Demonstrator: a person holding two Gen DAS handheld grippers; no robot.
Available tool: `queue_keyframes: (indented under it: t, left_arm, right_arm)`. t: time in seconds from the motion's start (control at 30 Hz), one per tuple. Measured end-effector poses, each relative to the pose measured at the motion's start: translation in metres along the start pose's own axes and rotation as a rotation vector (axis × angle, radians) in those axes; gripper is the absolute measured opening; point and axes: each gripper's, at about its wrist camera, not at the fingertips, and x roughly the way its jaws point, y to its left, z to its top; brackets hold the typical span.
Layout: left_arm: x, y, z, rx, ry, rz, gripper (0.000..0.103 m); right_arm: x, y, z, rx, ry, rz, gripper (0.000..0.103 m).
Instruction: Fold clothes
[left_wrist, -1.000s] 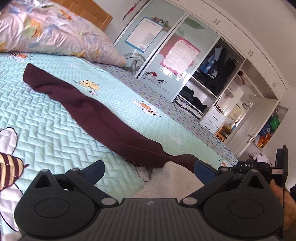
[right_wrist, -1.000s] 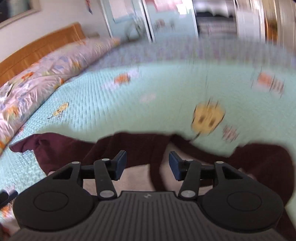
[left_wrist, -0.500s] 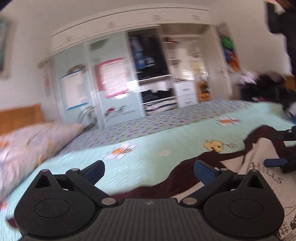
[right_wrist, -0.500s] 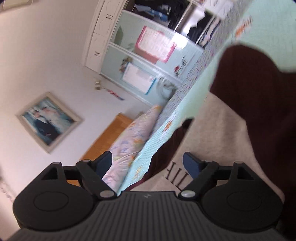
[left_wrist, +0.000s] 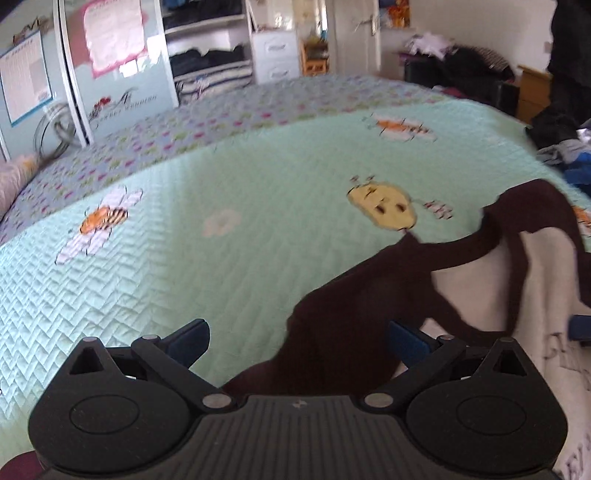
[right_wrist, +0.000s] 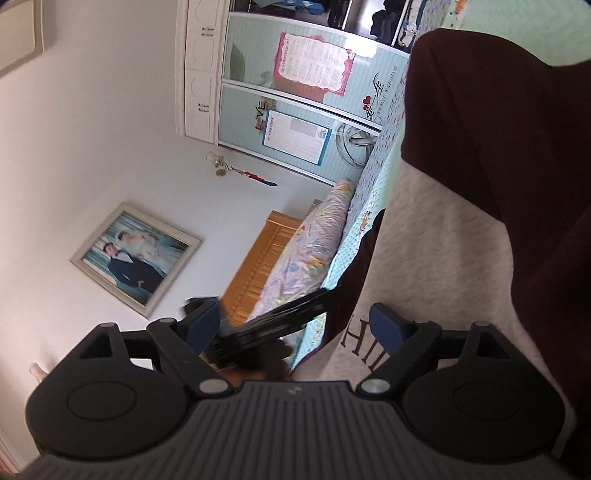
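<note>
Left gripper (left_wrist: 297, 334) is seen with jaws spread wide and nothing held, low in the left-wrist frame, just above the maroon sleeve (left_wrist: 343, 325) of a grey-and-maroon sweatshirt (left_wrist: 476, 284). Right gripper (right_wrist: 295, 325) is likewise spread wide and empty, rolled steeply sideways so the room appears tilted; its right finger is placed over the grey lettered chest panel (right_wrist: 424, 266), its left finger out over the bed edge. Sweatshirt is spread on the mint quilted bedspread (left_wrist: 229, 206), lower right of the left-wrist frame, with one maroon sleeve (left_wrist: 532, 210) draped back across the grey body at right; edges look rumpled and no neat folded packet is shown. Fold is judged partial at most: a sleeve appears turned in, but whether that is a deliberate fold cannot be told. Body folds are judged outstanding. Left tool is held roughly level, pointing across the bed toward the wardrobe (left_wrist: 207, 59) at upper left.
</note>
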Motion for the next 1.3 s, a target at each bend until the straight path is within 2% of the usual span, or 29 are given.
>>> queue_keyframes:
  t: [0.03,0.1,0.13,0.17,0.23,0.33,0.47,0.6,0.63,0.7,0.73,0.8,0.83,0.9,0.93,0.97,1.07,1.13,1.2,1.3]
  left_arm:
    - [0.007,0.000,0.002,-0.004,0.035,-0.003,0.094]
    - [0.016,-0.004,0.006,0.003,0.089,-0.004,0.070]
    - [0.015,-0.007,0.008,0.029,0.084,0.032,0.044]
    - [0.014,-0.011,0.010,0.055,0.079,0.068,0.025]
    - [0.011,-0.018,0.014,0.106,0.068,0.139,0.014]
    - [0.007,-0.029,0.020,0.183,0.052,0.246,0.011]
    - [0.001,-0.043,0.027,0.285,0.030,0.389,0.010]
    - [-0.006,0.002,0.043,0.211,0.016,0.520,0.012]
    - [-0.004,0.012,0.044,0.201,0.029,0.538,0.019]
    - [0.008,0.023,0.038,0.214,0.058,0.635,0.028]
    - [0.015,0.026,0.033,0.188,0.076,0.625,0.041]
    - [0.024,0.026,0.021,0.154,0.106,0.538,0.040]
    - [0.025,0.021,0.013,0.173,0.110,0.539,0.040]
    - [0.023,0.014,0.001,0.193,0.104,0.559,0.049]
    - [0.015,0.015,-0.002,0.172,0.077,0.596,0.061]
    - [0.004,0.019,-0.002,0.131,0.046,0.614,0.066]
    - [-0.046,0.048,-0.002,-0.105,-0.087,0.555,0.067]
    - [-0.078,0.068,-0.006,-0.214,-0.141,0.531,0.068]
    - [-0.098,0.083,-0.011,-0.236,-0.141,0.515,0.070]
    - [-0.111,0.094,-0.021,-0.242,-0.102,0.415,0.085]
  right_arm:
    - [0.000,0.000,0.000,0.004,0.000,0.001,0.088]
    - [0.001,0.000,0.000,0.005,0.003,-0.003,0.088]
    - [0.002,0.000,0.000,0.004,0.004,-0.003,0.088]
    - [0.002,0.000,0.000,0.004,0.004,-0.003,0.088]
    - [0.002,-0.001,0.000,0.006,0.004,-0.001,0.088]
    - [0.000,-0.002,0.000,0.013,0.000,0.004,0.088]
    - [0.000,-0.002,0.000,0.018,-0.005,0.009,0.088]
    - [-0.001,-0.005,0.001,0.036,-0.018,0.031,0.088]
    - [-0.001,-0.006,0.001,0.042,-0.021,0.039,0.088]
    - [-0.001,-0.006,0.001,0.046,-0.023,0.045,0.088]
    - [0.000,-0.006,0.001,0.042,-0.023,0.043,0.088]
    - [0.000,-0.003,0.000,0.026,-0.024,0.032,0.089]
    - [0.000,-0.002,0.000,0.019,-0.026,0.027,0.089]
    - [-0.001,-0.002,0.000,0.020,-0.029,0.031,0.091]
    - [-0.001,-0.002,0.000,0.021,-0.030,0.032,0.091]
    - [-0.001,-0.002,0.000,0.021,-0.029,0.032,0.091]
    - [-0.003,-0.002,0.000,0.021,-0.029,0.032,0.091]
    - [-0.004,-0.003,0.000,0.029,-0.033,0.036,0.091]
    - [-0.005,-0.004,0.000,0.034,-0.036,0.038,0.092]
    - [-0.005,-0.004,-0.001,0.036,-0.037,0.037,0.092]
